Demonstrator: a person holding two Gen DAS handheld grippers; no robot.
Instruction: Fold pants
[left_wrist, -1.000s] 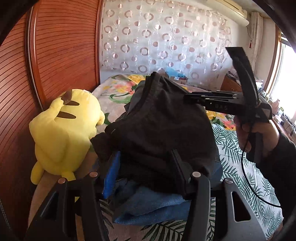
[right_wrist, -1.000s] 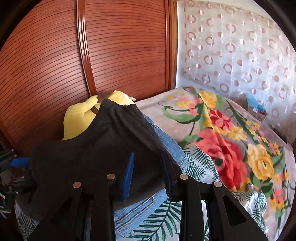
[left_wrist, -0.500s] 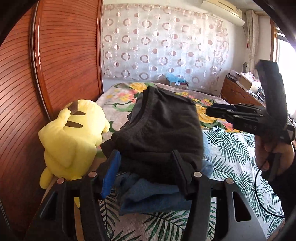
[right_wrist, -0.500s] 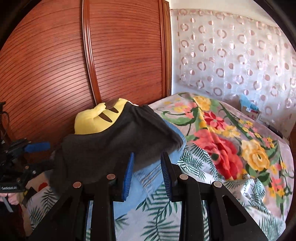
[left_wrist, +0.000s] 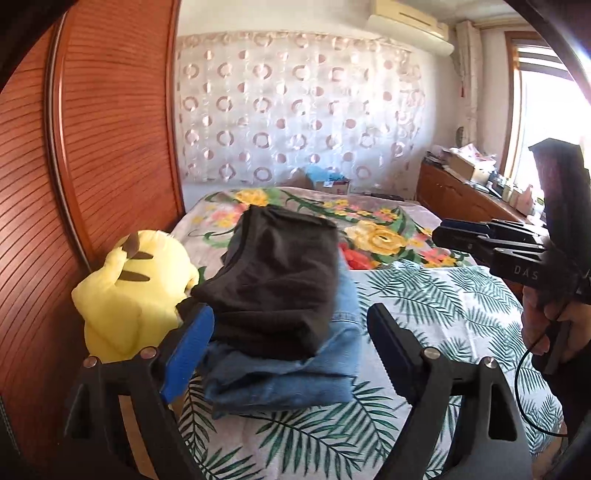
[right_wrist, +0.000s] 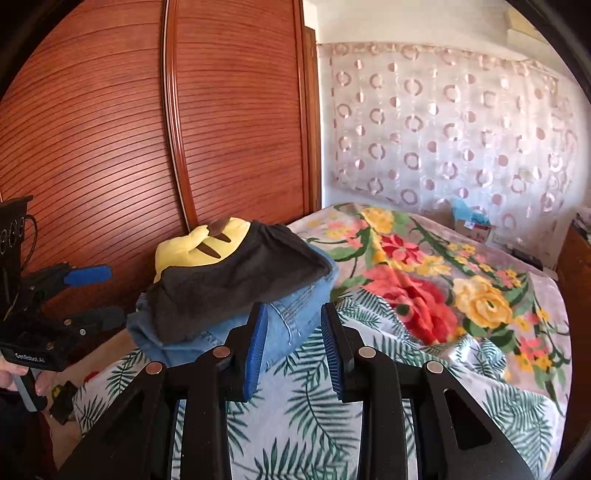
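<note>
The bed (left_wrist: 424, 306) carries a leaf-print sheet nearest the cameras and a floral blanket (right_wrist: 424, 280) beyond it. A ribbed wooden wardrobe door (right_wrist: 229, 122) stands along the bed's far-left side, with a circle-patterned curtain (left_wrist: 295, 110) behind the bed. A yellow plush toy (left_wrist: 136, 291) sits against the wardrobe, touching the clothing stack.

The stack lies on the leaf-print sheet: folded dark pants (left_wrist: 277, 280) rest on top of folded blue jeans (left_wrist: 295, 373), which lie flat on the bed. The dark pants are folded and lie free of both tools.

The left tool (left_wrist: 291, 347) has just been opening; its fingers stand wide apart on either side of the stack's near end, with no pad pressing on the cloth. The right tool (right_wrist: 291, 332) is drawn back from the stack's corner, its fingers part-way apart with only bedding visible through the gap and nothing gripped. A person's hand (left_wrist: 550, 325) holds the right tool's handle.
</note>
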